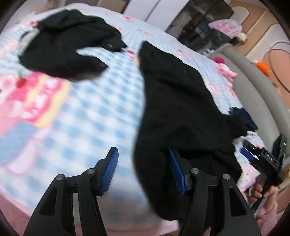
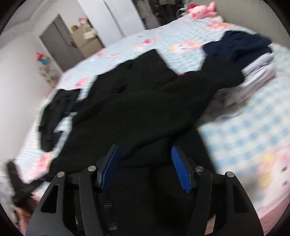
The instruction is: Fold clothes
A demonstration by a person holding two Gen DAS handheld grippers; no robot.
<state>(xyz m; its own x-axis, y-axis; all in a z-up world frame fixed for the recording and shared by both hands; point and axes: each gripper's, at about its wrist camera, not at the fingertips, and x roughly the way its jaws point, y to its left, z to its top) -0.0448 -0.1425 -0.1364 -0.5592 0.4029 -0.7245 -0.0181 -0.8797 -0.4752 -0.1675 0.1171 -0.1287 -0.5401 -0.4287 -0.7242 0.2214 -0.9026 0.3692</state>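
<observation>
Here the left gripper (image 1: 143, 168) has its two blue pads (image 1: 109, 170) wide apart, and nothing is pinched between them. The edge of a big black garment (image 1: 177, 112) lies by its right pad, near the bed's front edge. The right gripper (image 2: 145, 168) is wide too, and hangs over the same black cloth (image 2: 137, 112) without squeezing it. A hand (image 1: 259, 190) holds that gripper at the bed's right side. The bed (image 1: 94, 112) has a blue checked sheet with pink pictures. A second black garment (image 1: 67, 45) lies rumpled toward the far left corner. A dark blue piece (image 2: 239, 43) sits on a stack of folded clothes (image 2: 257, 76) near the right edge. A pink soft toy (image 2: 201, 8) rests at the far edge.
</observation>
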